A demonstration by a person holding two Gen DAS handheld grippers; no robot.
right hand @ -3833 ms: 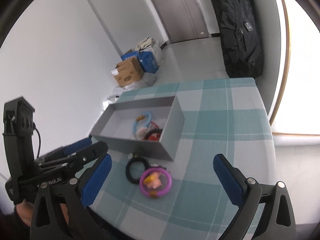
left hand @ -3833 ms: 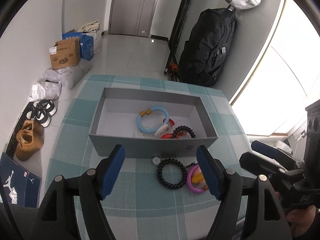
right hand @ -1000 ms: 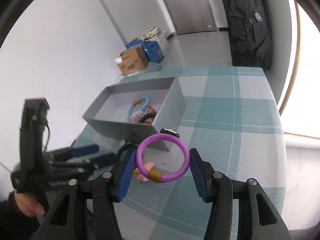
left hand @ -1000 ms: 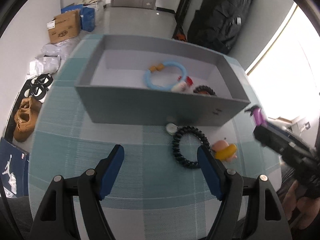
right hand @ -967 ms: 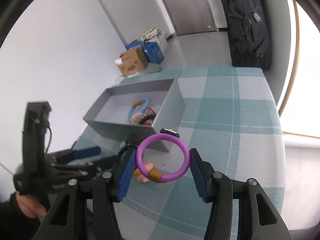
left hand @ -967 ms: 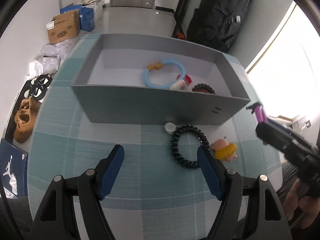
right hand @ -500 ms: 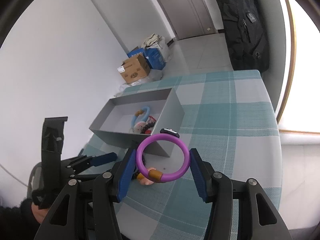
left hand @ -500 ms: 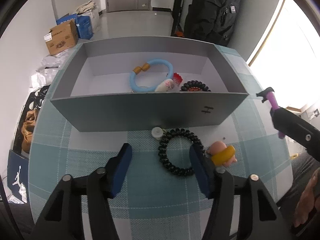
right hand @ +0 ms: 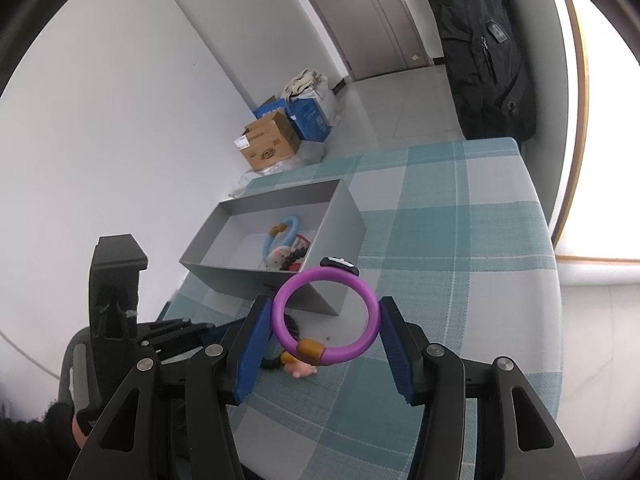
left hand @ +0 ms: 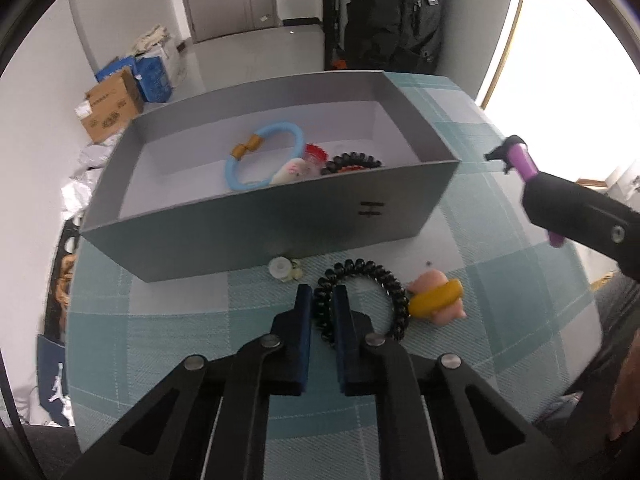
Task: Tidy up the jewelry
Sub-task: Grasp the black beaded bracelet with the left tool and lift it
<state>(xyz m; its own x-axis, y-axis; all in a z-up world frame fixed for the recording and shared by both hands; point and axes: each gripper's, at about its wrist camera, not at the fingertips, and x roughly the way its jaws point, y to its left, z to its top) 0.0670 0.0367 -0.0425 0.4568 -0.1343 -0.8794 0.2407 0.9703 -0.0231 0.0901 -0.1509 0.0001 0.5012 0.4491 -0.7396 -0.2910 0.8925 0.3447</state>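
My left gripper [left hand: 320, 304] is shut on the black coil bracelet [left hand: 376, 280], which lies on the checked tablecloth in front of the grey box [left hand: 280, 224]. A yellow ring on a pink charm [left hand: 438, 302] lies right of the bracelet, and a small white clip [left hand: 282, 270] lies by the box wall. The box holds a blue bangle [left hand: 264, 156], a white and red charm and a dark beaded bracelet [left hand: 352, 160]. My right gripper [right hand: 326, 322] is shut on a purple bangle [right hand: 362, 292] and holds it above the table, right of the box [right hand: 344, 224].
A black backpack [left hand: 396, 16] hangs beyond the table's far edge. Cardboard and blue boxes [left hand: 116, 96] and shoes sit on the floor to the left. A bright window lies to the right.
My left gripper moved forward and closed its fingers on the black coil bracelet. My right gripper rose a little with the purple bangle.
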